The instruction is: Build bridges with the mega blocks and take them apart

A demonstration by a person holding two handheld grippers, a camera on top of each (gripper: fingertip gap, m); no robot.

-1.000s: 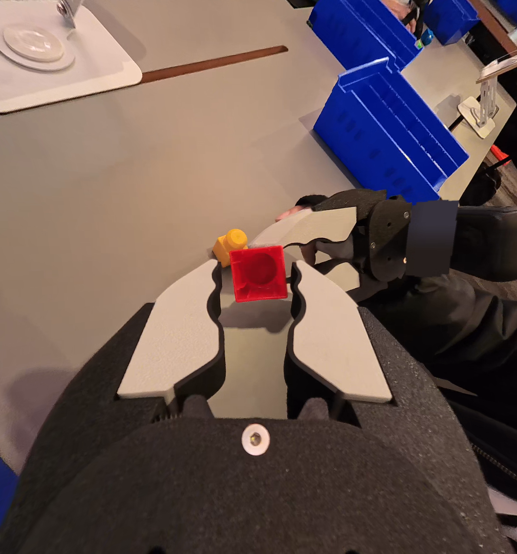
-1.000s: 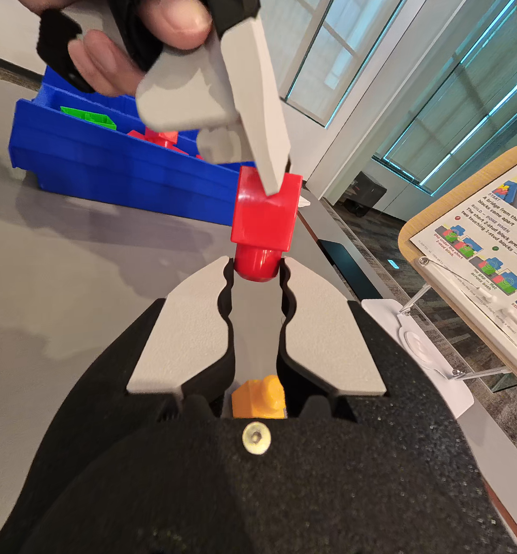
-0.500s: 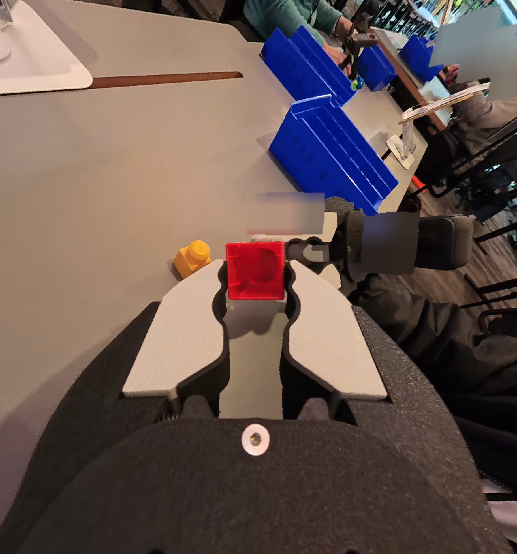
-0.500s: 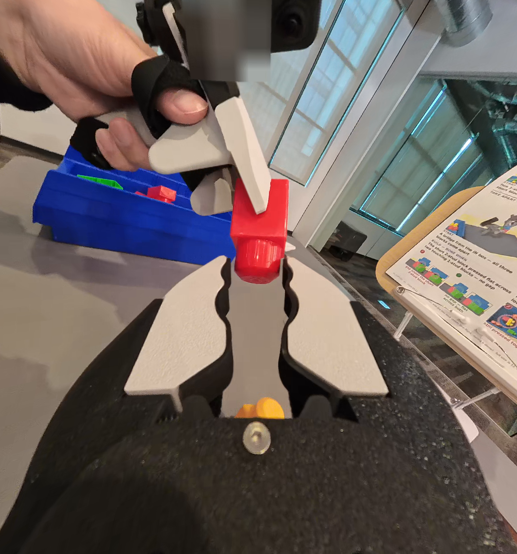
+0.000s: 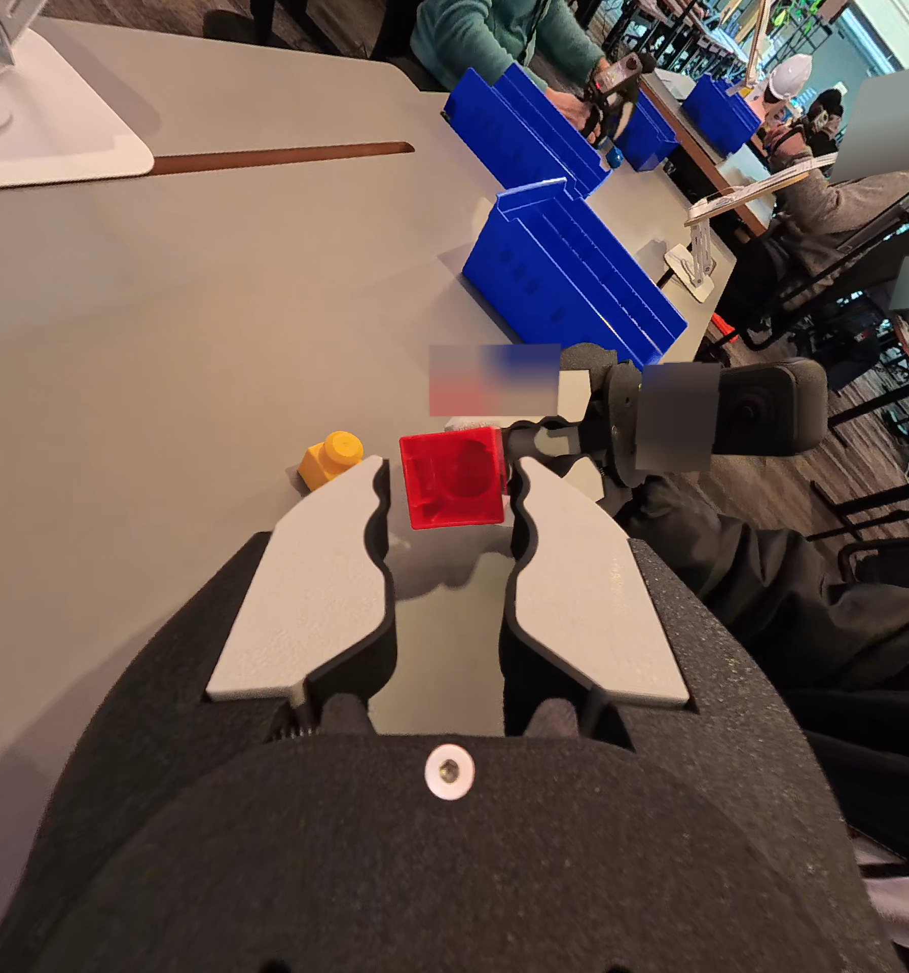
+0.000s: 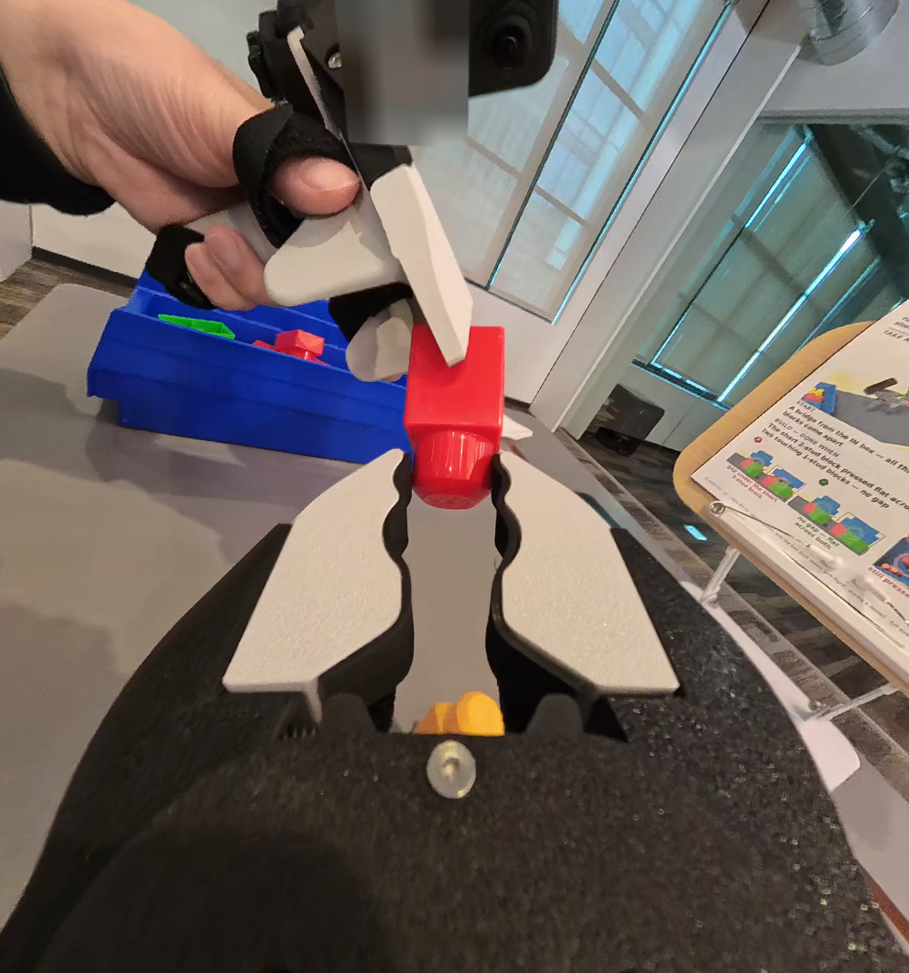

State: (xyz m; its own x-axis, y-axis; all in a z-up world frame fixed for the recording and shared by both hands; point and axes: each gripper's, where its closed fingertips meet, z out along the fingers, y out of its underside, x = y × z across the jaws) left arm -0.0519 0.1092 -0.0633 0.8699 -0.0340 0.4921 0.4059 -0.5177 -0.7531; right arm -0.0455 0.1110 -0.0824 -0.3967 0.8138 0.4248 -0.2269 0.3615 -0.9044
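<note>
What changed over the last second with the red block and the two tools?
The left tool has opened: gaps now flank the red block, which it clamped before. The right tool took the block over, gripping its stud. The yellow block stayed on the table.

The left wrist view looks down over its tool (image 5: 449, 487) at the bench (image 5: 204, 326). The right wrist view sits low, facing windows at 1 o'clock. Both share, close up, the red block (image 5: 452, 484) (image 6: 455, 384) and the yellow block (image 5: 331, 458) (image 6: 460, 713).
</note>
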